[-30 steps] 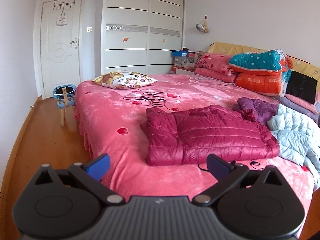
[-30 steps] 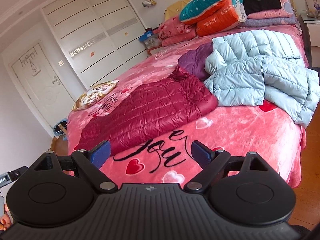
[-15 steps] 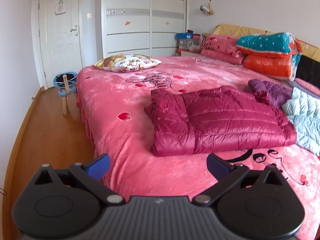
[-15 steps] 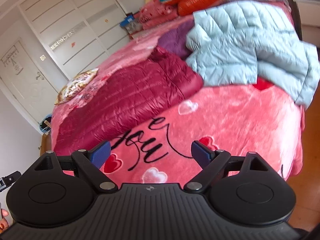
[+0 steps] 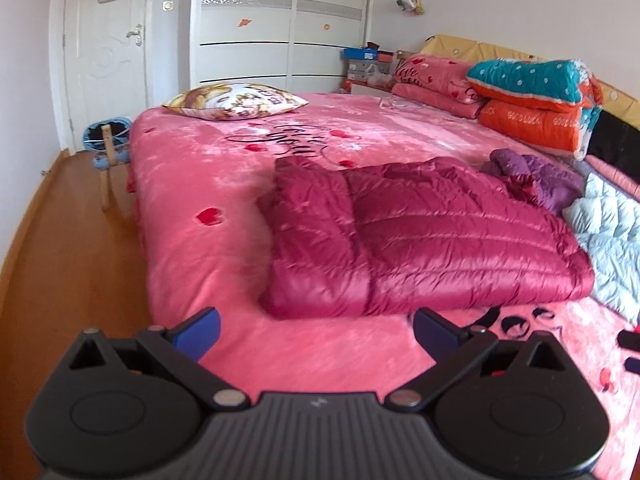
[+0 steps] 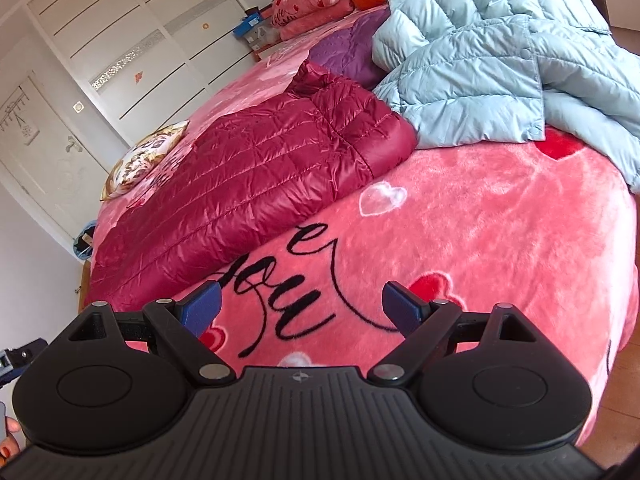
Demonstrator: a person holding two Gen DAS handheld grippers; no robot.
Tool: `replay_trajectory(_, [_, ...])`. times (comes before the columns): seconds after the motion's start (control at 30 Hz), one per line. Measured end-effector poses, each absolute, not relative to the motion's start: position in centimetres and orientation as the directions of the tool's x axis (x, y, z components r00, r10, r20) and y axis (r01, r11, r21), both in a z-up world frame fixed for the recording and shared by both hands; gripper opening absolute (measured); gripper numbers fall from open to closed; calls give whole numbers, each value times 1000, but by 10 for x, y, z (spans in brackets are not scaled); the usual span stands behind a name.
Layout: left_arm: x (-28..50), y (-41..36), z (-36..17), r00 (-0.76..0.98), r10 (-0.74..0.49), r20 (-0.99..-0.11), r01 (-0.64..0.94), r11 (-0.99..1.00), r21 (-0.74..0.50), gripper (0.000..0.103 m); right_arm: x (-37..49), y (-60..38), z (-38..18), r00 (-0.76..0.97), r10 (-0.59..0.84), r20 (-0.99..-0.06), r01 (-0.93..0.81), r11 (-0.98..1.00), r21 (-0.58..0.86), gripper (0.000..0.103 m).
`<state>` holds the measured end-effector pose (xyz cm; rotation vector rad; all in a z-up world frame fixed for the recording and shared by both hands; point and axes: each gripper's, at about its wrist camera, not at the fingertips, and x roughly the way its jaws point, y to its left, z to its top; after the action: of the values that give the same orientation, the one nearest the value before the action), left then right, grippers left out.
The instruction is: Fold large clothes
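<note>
Both hand-held grippers have moved closer to the shiny maroon quilted down jacket (image 5: 420,236), lying partly folded on the pink heart-print bed (image 5: 208,184). Left hand-held gripper (image 5: 316,330) and right hand-held gripper (image 6: 302,308) gape, released and empty; next fold looks imminent.

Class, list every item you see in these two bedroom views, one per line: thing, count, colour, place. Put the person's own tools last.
maroon puffer jacket: 1, dark red, folded on the bed's near half
light blue puffer jacket: 1, pale blue, unfolded, right of the maroon one
purple jacket: 1, purple, bunched behind both
bed blanket: 1, pink with hearts, covering the bed
printed pillow: 1, cream and brown, far left corner
folded quilts: stack, teal, orange, pink, at the headboard
wardrobe: 1, white, back wall
door: 1, white, left
stool: 1, wooden legs, beside the bed
left tool: 1, black, blue pads, open
right tool: 1, black, blue pads, open
</note>
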<state>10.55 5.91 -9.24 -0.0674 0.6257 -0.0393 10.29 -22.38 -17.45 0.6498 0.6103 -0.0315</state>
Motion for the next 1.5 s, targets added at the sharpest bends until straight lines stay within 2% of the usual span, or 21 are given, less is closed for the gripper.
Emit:
replay_trajectory(0.23, [151,36,-103,828,-164,-536,74,980,-186,102,140,-196,-165,839,166,-518,115,877,466,103])
replay_trajectory(0.4, [188,20,-123,838,-209,-504,114,970,-213,102,184,-169,-162,838,160,-521,56,925,375,103])
replay_trajectory(0.63, [228,27,-139,845,-162,-510,77,980,-184,102,250,-136,-159,850,120,-512,14,968,250,103])
replay_trajectory(0.77, [238,39,-148,845,-114,-523,43,988,-147,102,292,-128,-162,857,84,-508,44,971,234,103])
replay_trajectory(0.9, [244,50,-157,825,-65,-562,-12,991,-132,102,327,-118,-158,878,38,-477,40,988,152,103])
replay_trajectory(1.07, [249,68,-168,788,-87,-609,-51,977,-206,102,366,-110,-161,881,18,-473,30,995,94,103])
replay_trajectory(1.23, [245,77,-171,779,-121,-616,-53,965,-256,102,393,-91,-179,871,34,-490,0,998,70,103])
replay_trajectory(1.5, [255,105,-156,828,-116,-548,-115,923,-368,102,391,-80,-197,875,27,-484,-10,999,38,103])
